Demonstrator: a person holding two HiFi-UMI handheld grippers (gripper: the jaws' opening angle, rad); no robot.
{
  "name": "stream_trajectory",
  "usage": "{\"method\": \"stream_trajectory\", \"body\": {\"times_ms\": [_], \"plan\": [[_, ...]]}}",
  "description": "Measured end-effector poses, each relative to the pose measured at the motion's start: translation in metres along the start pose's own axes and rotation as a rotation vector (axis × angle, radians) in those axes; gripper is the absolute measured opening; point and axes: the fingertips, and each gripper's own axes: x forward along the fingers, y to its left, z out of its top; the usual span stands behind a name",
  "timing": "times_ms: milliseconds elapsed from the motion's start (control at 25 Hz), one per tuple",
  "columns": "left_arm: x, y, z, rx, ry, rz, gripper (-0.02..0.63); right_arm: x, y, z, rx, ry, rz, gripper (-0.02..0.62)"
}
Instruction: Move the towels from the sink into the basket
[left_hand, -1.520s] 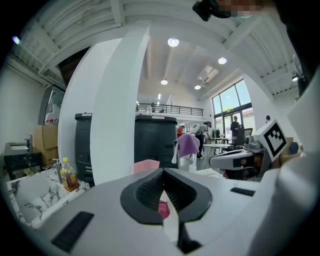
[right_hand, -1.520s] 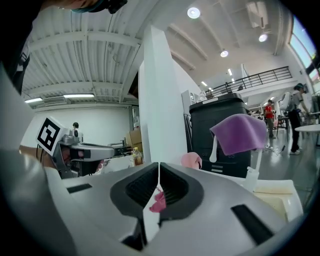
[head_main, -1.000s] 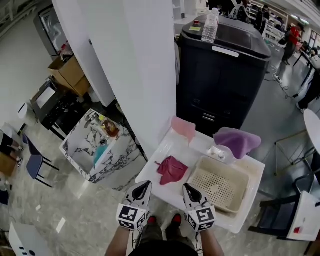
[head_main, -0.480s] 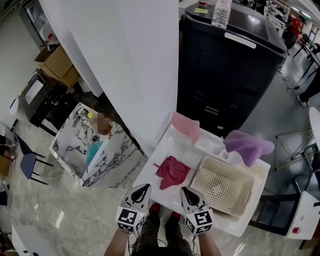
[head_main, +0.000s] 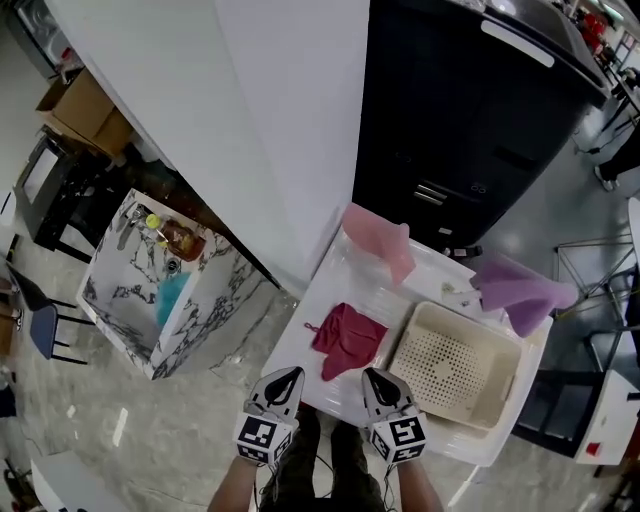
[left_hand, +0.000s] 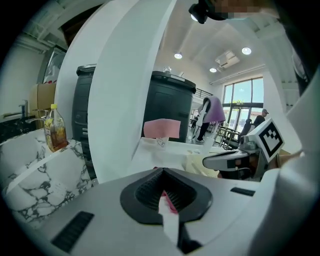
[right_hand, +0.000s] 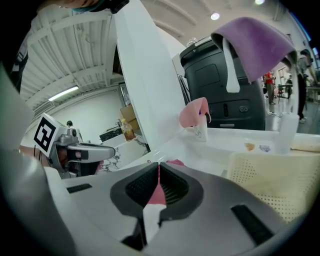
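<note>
Three towels sit on the white sink (head_main: 340, 285). A magenta towel (head_main: 346, 338) lies crumpled on the ribbed surface just left of the cream basket (head_main: 503, 395). A pink towel (head_main: 378, 240) is draped over something upright at the far edge, and a purple towel (head_main: 522, 293) hangs over a white spout behind the basket. The basket's perforated floor is bare, so I judge that no towel has been moved yet. The left gripper (head_main: 283, 376) and the right gripper (head_main: 374, 378) hover side by side at the near edge of the sink, each with its jaws pressed together and empty (the magenta cloth seen through the slot in both gripper views lies beyond the tips, not in them). The towels look light, limp and in no way fragile. They should bunch and sag rather than slide, and a loose corner could trail and catch on the basket's rim. For the magenta one, the jaws would need to open first. The best hold is probably a raised crease near its middle, so both halves hang short. The draped ones are likely best pinched at the crest and lifted straight up, since a sideways tug could tip whatever is under the pink one.
</note>
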Motion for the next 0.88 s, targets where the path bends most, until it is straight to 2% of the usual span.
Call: {"method": "stream_trajectory", "body": {"times_ms": [280,360,760,880], "plan": [[0.002,0.012,0.004,-0.012,0.003,-0.01,0.003,0.03,-0.008,0.008,-0.064,0.083,0.016,0.045],[0.002,0.014,0.005,-0.017,0.002,-0.011,0.003,0.041,-0.009,0.01,-0.077,0.105,0.031,0.128],[-0.003,0.02,0.004,-0.039,0.004,-0.008,0.003,0.099,-0.014,-0.004,-0.166,0.247,0.069,0.237],[-0.004,0.022,0.003,-0.043,0.004,-0.004,0.003,0.114,-0.015,-0.017,-0.179,0.314,0.066,0.244]]}}
